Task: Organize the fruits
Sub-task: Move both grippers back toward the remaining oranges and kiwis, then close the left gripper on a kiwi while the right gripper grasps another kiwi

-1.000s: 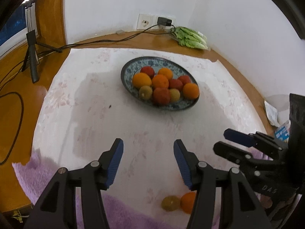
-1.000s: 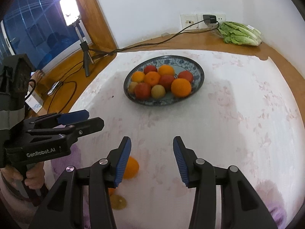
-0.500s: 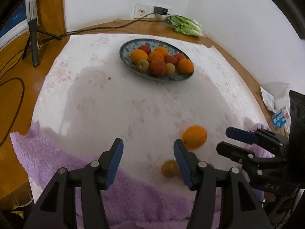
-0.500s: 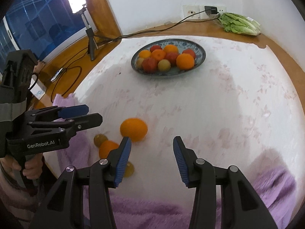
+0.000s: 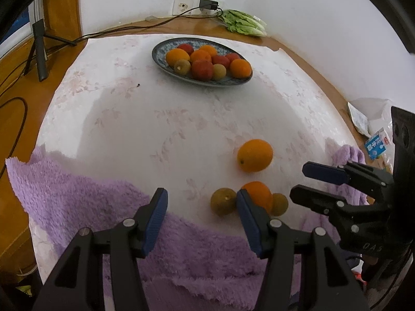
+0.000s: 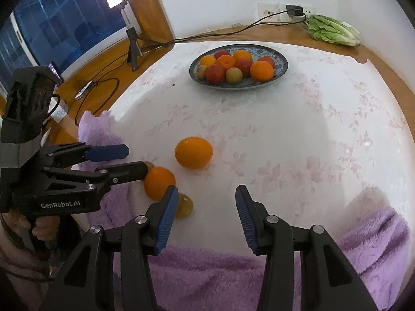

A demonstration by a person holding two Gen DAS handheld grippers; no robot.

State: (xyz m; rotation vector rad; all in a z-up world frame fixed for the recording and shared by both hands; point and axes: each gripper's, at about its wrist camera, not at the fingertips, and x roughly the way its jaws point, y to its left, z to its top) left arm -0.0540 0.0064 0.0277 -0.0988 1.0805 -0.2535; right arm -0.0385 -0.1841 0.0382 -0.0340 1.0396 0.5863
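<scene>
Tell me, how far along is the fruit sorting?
Mostly done, it seems: the patterned plate already holds nine or so fruits. Nothing is in hand; the left gripper and right gripper are both open and empty. Left on the tablecloth: a large orange, a smaller orange and two kiwis.

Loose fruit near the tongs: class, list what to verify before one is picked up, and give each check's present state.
1. Left tongs open and empty: ok.
2. Right tongs open and empty: ok.
3. Big orange stands apart from the other loose fruit: ok.
4. Small orange free of neighbours: not ok, a kiwi sits against it.
5. Space left in the bowl: cannot tell, fruit covers most of it.
6. Left and right tongs well apart: not ok, both are close to the same cluster.
</scene>
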